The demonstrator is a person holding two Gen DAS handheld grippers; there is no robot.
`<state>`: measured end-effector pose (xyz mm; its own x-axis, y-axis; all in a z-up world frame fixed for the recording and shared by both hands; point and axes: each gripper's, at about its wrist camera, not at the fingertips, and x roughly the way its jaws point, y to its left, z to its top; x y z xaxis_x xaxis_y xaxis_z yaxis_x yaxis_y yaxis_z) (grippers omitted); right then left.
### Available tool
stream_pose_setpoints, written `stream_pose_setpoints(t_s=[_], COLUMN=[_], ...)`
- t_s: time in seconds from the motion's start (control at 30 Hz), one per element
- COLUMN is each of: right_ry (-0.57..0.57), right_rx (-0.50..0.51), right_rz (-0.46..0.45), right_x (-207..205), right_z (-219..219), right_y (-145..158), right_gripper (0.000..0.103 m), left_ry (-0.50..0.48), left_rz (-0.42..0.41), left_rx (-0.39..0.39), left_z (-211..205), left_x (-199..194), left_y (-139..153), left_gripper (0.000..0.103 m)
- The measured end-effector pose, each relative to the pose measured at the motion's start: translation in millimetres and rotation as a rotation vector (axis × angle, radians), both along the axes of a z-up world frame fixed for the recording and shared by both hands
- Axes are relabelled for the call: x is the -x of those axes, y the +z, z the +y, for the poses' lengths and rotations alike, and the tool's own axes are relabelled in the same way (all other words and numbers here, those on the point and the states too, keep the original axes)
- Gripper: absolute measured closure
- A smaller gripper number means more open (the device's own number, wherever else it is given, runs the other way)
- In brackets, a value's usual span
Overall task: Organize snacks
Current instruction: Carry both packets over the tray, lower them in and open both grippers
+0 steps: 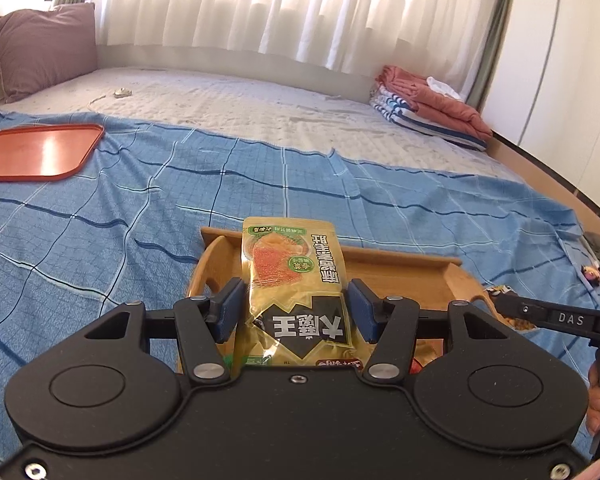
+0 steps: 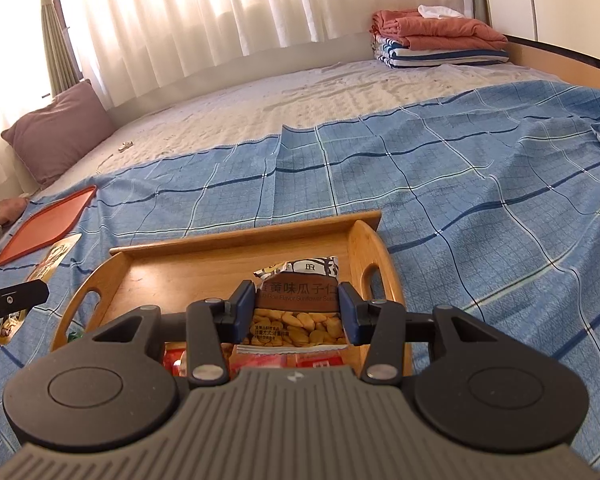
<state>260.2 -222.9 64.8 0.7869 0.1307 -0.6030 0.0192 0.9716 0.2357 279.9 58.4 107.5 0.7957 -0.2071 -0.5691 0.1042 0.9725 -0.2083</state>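
Note:
My left gripper (image 1: 294, 308) is shut on a yellow-green snack packet (image 1: 292, 280) and holds it upright above the left end of a wooden tray (image 1: 404, 276). My right gripper (image 2: 298, 308) is shut on a sunflower seed packet (image 2: 300, 300) over the same wooden tray (image 2: 236, 248). Red snack packets (image 2: 284, 360) lie in the tray under the right gripper. The left gripper and its yellow packet also show at the left edge of the right wrist view (image 2: 44, 272).
An orange tray (image 1: 40, 152) lies on the blue checked sheet (image 1: 100, 240) to the far left. A purple pillow (image 1: 44, 48) and folded blankets (image 1: 432, 108) sit at the back of the bed. The bed's edge runs along the right.

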Motion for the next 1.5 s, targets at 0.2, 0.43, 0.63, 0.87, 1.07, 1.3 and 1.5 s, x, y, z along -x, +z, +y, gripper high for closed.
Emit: stream_pose_setpoints(t_s=[0.2, 0.43, 0.63, 0.87, 1.07, 1.3, 1.5], right_ry=[-0.005, 0.000, -0.002, 0.020, 0.029, 0.046, 0.054], right_rx=[-0.007, -0.029, -0.023, 0.021, 0.057, 0.076, 0.093], right_rz=[0.036, 0.093, 0.125, 0.134, 0.136, 0.118, 0.109], right_x=[-35, -78, -103, -123, -130, -130, -129], right_z=[-1, -4, -1, 6, 9, 9, 10], right_y=[-3, -24, -45, -58, -64, -67, -68], right_gripper=[0.054, 0.054, 0.054, 0.054, 0.054, 0.053, 0.053], left_ry=[0.021, 0.022, 0.018, 0.005, 0.010, 0.023, 0.028], left_rz=[0.065, 0.116, 0.131, 0.137, 0.141, 0.153, 0.156], left_rx=[-0.009, -0.037, -0.052, -0.068, -0.074, -0.079, -0.094], left_z=[1, -6, -12, -17, -17, -18, -19], left_x=[-43, -77, -92, -104, -112, -118, -122], left_y=[-13, -37, -55, -66, -71, -80, -84], left_gripper=[0.049, 0.049, 0.048, 0.048, 0.048, 0.048, 0.048])
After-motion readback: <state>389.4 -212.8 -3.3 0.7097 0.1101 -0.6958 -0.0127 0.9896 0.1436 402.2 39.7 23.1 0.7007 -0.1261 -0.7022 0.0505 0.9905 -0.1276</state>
